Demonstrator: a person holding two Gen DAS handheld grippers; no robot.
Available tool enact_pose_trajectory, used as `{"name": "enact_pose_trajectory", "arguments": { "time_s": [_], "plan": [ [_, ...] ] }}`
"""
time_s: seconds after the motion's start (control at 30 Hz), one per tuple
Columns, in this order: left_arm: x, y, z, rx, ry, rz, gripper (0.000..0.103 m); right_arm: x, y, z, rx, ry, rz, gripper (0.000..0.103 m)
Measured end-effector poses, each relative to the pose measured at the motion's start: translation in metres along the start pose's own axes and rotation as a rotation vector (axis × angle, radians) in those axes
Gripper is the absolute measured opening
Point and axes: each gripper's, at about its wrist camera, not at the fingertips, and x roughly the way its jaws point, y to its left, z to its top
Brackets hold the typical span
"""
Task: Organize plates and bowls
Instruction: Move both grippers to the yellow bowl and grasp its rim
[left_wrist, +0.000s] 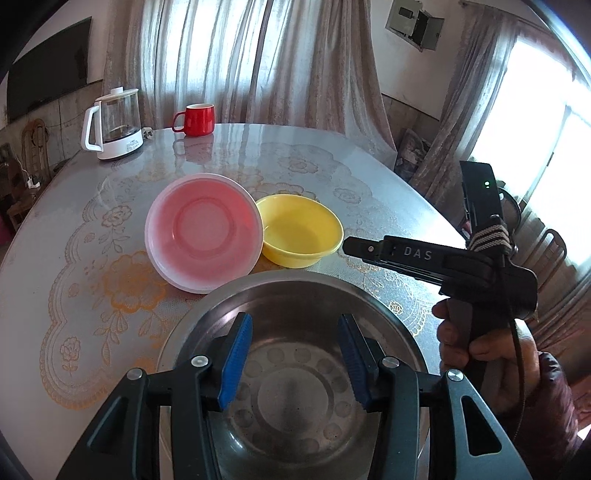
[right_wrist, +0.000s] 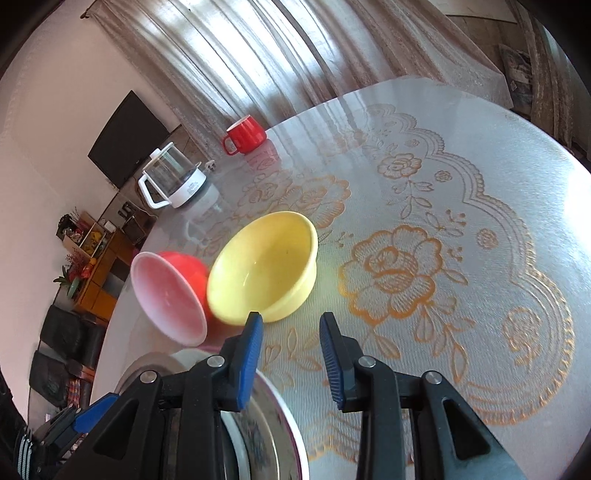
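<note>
- The left gripper (left_wrist: 295, 363) is hovering low over the steel bowl (left_wrist: 291, 424) nearest the person, its blue pads standing partly apart with nothing pinched between them; the bowl's floor is showing through the gap and looks empty.
- The right gripper (right_wrist: 291, 360) is also standing partly open and is gripping nothing; only patterned table (right_wrist: 480, 184) is lying between its pads, though its left pad is sitting close to the yellow bowl (right_wrist: 264, 267).
- Judging from this, the step in hand is picking up that yellow bowl so it can be nested. To do it well, the right jaws should be straddling the near rim, one pad inside and one outside, before closing, since the wall looks thin and slick.
- Just under the right gripper, a floral-rimmed plate (right_wrist: 284, 413) is lying beside or over the steel bowl; which one, I cannot tell.
- Further out, the yellow bowl is sitting upright and empty, touching the pink bowl (left_wrist: 203, 232).
- The pink bowl is leaning tilted on the yellow one's rim and is holding nothing; lifting the yellow bowl could be letting it drop flat, so a slow lift seems wise.
- At the far edge, a glass kettle (left_wrist: 114, 123) and a red mug (left_wrist: 195, 119) are standing well apart from the bowls; the mug's contents are not showing.
</note>
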Motion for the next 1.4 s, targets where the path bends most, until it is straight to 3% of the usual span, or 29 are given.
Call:
{"name": "enact_pose_trajectory", "arguments": {
  "time_s": [0.33,0.7,1.07,1.23,1.4],
  "plan": [
    [0.015,0.015,0.039,-0.049,0.001,-0.006,0.049,0.022,0.0,0.014,-0.007,0.02,-0.005,0.031],
    [0.058,0.006,0.076,0.036,0.068,-0.075,0.053,0.032,-0.005,0.022,-0.005,0.025,-0.026,0.031],
    [0.093,0.029,0.106,0.036,0.121,-0.069,0.055,0.036,-0.006,0.028,-0.036,0.04,-0.073,0.031],
    [0.109,0.037,0.113,0.039,0.143,-0.055,0.055,0.035,-0.005,0.029,-0.059,0.051,-0.08,0.029],
    [0.118,0.042,0.122,0.048,0.153,-0.042,0.055,0.032,-0.003,0.03,-0.097,0.053,-0.118,0.019]
  ]
}}
